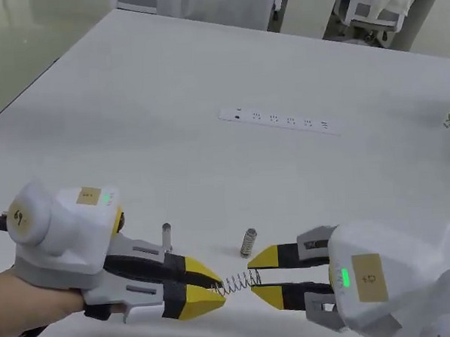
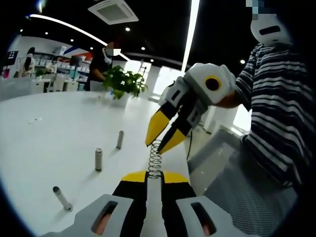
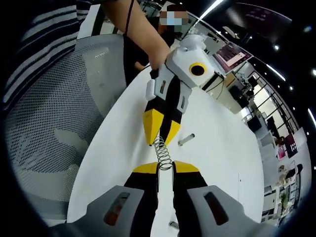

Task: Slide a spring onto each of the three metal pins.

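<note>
Between L gripper [image 1: 220, 288] & R gripper [image 1: 252, 279], 1 spring [image 1: 235, 283] pinched.

- White counter [image 1: 205, 79], wide, matte; white power strip [image 1: 279, 120] lies flat on it, toward far side.
- Floor [image 1: 15, 51] pale green, glossy, past counter's left edge.
- White chairs [image 1: 367, 6] beyond far edge, top right in head view.
- Grey mesh chair [image 3: 54, 128] just beside counter's near edge.
- Ceiling [image 2: 148, 29] dark, w/ long light strips [image 2: 190, 29], small spots, square AC vent [image 2: 113, 11].
- Leafy plant [image 2: 123, 81] at counter's far side in left gripper view; bright window [image 2: 165, 79] behind it.
- Lit shelves [image 2: 54, 69] along back wall, left of plant.
</note>
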A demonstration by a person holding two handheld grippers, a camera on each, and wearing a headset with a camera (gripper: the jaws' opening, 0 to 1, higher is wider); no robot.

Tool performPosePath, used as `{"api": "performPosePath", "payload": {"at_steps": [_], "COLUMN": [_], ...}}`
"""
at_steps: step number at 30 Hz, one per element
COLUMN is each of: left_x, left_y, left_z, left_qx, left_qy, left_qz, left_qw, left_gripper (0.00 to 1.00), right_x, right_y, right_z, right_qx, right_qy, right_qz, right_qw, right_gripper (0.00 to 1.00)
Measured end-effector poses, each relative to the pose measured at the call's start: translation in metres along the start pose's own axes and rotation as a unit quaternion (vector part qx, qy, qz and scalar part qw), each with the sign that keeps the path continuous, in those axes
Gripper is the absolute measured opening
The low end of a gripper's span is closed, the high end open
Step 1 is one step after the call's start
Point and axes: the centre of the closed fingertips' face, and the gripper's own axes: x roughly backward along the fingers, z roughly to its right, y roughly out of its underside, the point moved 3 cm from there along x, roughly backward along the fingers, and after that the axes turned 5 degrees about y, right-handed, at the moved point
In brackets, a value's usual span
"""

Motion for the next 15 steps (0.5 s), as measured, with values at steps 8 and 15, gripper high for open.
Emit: {"api": "performPosePath", "payload": {"at_steps": [8,15], "left_x": [-0.001,0.000], "left_y": [0.001,0.000], "left_z": [0.001,0.003], "left_qx": [-0.006,-0.018], "left_qy": [0.002,0.008], "left_qz": [-0.001,0.001], "left_qw": [1.0000,0.9998], "left_gripper": [0.01,0.01], "right_x": [0.003,0.008], "right_y": [-0.005,-0.012], "right_z": [-0.001,-0.001], "right_qx": [0.026,-0.014], "right_qy": [-0.007,-0.027], "right_qz": [0.000,0.031], "right_qw": [0.9996,0.9991], "right_gripper": [0.07,0.08]}}
